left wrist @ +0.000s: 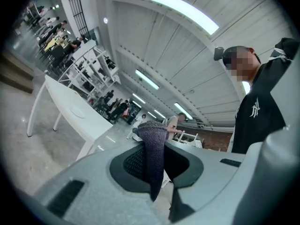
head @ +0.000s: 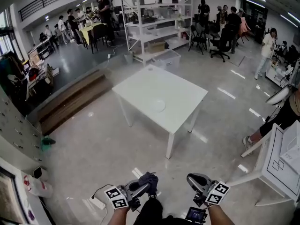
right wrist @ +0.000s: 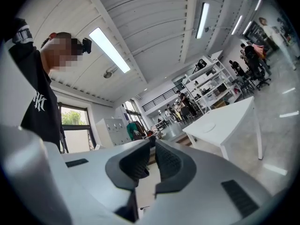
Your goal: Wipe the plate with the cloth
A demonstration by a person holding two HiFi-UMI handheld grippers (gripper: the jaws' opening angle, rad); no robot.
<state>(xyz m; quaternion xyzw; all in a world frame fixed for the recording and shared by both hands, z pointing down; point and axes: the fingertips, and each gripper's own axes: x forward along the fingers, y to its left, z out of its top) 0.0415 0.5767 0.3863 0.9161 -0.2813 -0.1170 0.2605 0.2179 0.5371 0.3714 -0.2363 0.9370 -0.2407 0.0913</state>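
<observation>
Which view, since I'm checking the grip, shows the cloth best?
The left gripper view: the dark cloth stands clamped between the left gripper's jaws. The head view shows only a small dark bunch there; the right gripper view doesn't show it.

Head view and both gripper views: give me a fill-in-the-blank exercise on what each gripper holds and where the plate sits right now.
1. The left gripper is shut on a dark ___.
2. The right gripper has its jaws together with ___ between them.
3. On the white table, away from both grippers, lies a single white ___.

Missing words: cloth; nothing; plate.
</observation>
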